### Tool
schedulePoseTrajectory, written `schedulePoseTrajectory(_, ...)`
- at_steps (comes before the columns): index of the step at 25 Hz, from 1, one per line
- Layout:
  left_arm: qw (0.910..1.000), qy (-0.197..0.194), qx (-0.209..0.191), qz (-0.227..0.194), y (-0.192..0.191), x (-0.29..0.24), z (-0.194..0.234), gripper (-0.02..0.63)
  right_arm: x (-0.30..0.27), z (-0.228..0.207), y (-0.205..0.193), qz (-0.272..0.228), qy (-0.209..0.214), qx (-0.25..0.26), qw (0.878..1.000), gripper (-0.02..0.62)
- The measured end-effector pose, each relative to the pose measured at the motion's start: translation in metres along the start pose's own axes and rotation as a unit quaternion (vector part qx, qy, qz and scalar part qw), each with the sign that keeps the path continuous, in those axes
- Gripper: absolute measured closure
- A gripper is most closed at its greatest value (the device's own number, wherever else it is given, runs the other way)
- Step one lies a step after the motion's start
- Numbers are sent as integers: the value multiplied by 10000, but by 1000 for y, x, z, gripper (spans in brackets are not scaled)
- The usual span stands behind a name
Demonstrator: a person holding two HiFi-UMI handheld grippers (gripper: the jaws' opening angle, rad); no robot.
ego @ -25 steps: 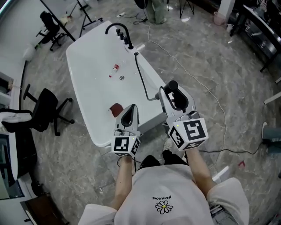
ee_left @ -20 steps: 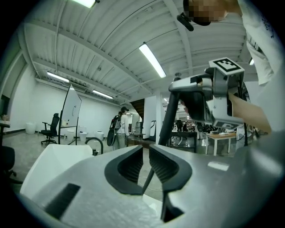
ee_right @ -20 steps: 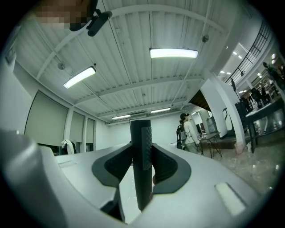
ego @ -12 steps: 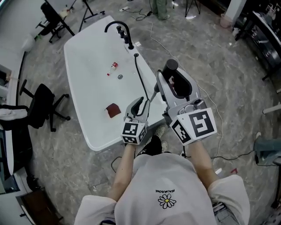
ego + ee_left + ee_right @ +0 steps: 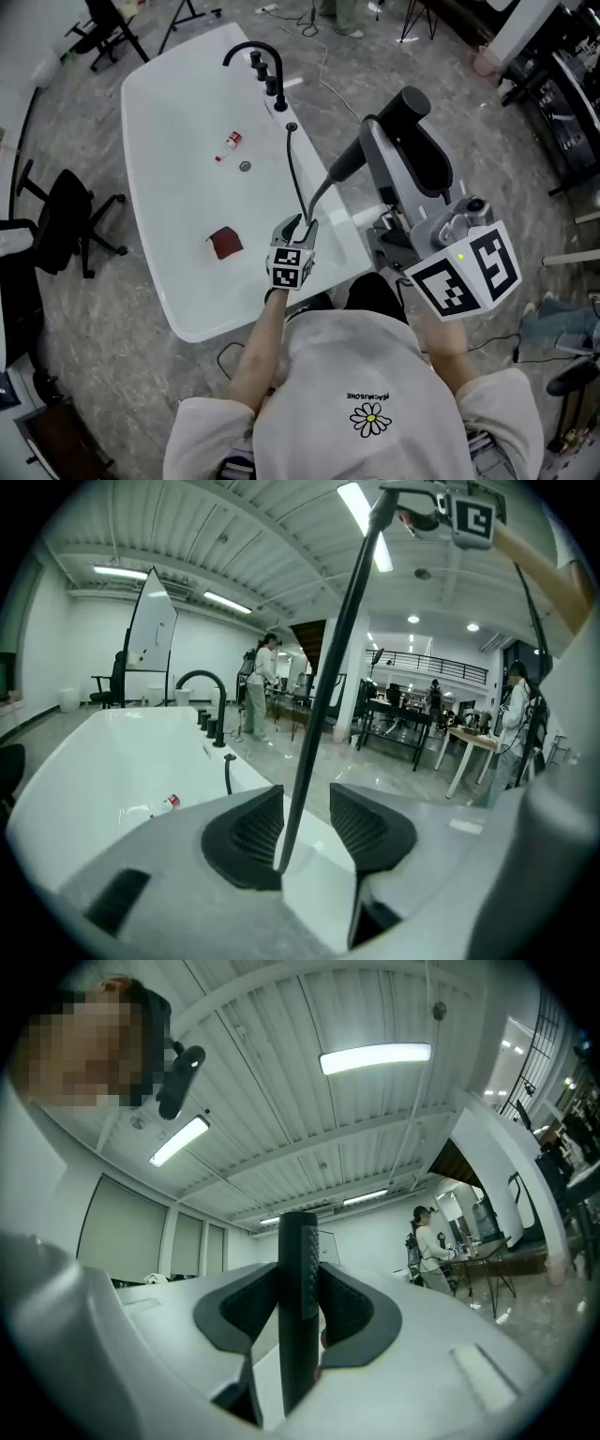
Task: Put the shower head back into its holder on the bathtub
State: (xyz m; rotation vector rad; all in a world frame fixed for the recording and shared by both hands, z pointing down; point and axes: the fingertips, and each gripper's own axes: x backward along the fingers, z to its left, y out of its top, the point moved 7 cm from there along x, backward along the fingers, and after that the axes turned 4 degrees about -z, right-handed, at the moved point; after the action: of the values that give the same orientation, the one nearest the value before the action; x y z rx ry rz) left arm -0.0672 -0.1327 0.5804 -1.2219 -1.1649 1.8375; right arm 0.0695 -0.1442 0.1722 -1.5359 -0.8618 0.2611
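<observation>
The black shower head (image 5: pixel 411 105) is up in the air to the right of the white bathtub (image 5: pixel 164 281), with my right gripper (image 5: pixel 398 141) shut on its handle (image 5: pixel 298 1307). Its black hose (image 5: pixel 298 178) rises from a fitting (image 5: pixel 291 127) on the tub's right rim near the black faucet (image 5: pixel 255 58). It dips along the rim and climbs to the handle. My left gripper (image 5: pixel 294 225) sits low at that rim. Its jaws are opening, and the hose (image 5: pixel 323 686) runs between them, close to the left pad (image 5: pixel 246 841), unpressed.
In the tub lie a small red-capped bottle (image 5: pixel 228 142), a drain (image 5: pixel 245 166) and a dark red patch (image 5: pixel 225 242). A black office chair (image 5: pixel 56 225) stands left of the tub. Cables cross the floor on the right. People stand far back by tables (image 5: pixel 258 682).
My left gripper has moved right from the tub's near end to the hose, and its jaws have parted. The right gripper has lifted the shower head higher and to the right.
</observation>
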Motion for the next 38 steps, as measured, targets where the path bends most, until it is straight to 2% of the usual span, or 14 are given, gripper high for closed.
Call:
schedulePoseTrajectory(5,9976,211,170,643,-28,-31,34,456,-34,2,24,-263,219,100,9994,456)
schedulePoseTrajectory(12,9875,498,639,1350,-76,-84,55,466,-60,-18,26,-120,607,-97,9980,457)
schedulePoseTrajectory(15,9815,701,798,1596,-94,-95,63,516,-63,-28,24,-82,642,-115,9978,457)
schedulePoseTrajectory(17,9794,944,913,1532,-97,-99,71,542,-62,-33,19,-43,630,-66,9980,457)
schedulePoseTrajectory(19,9792,1196,1025,1275,-80,-105,79,546,-66,-43,20,-5,598,-1,9982,457)
schedulePoseTrajectory(21,9814,1388,996,876,-45,-114,92,545,-75,-55,29,-31,585,61,9983,457)
schedulePoseTrajectory(24,9842,1620,700,118,27,-122,122,545,-84,-63,39,-153,539,187,9983,457)
schedulePoseTrajectory(27,9806,1775,392,-728,103,-118,147,543,-88,-68,39,-292,447,234,9983,457)
schedulePoseTrajectory(29,9750,1883,161,-1173,147,-112,157,543,-90,-72,36,-322,389,193,9985,457)
schedulePoseTrajectory(32,9652,1908,-389,-1746,210,-101,163,543,-91,-83,27,-264,278,100,9992,457)
schedulePoseTrajectory(38,9338,1666,-1357,-2859,331,-88,158,543,-103,-115,6,-100,188,-344,9992,459)
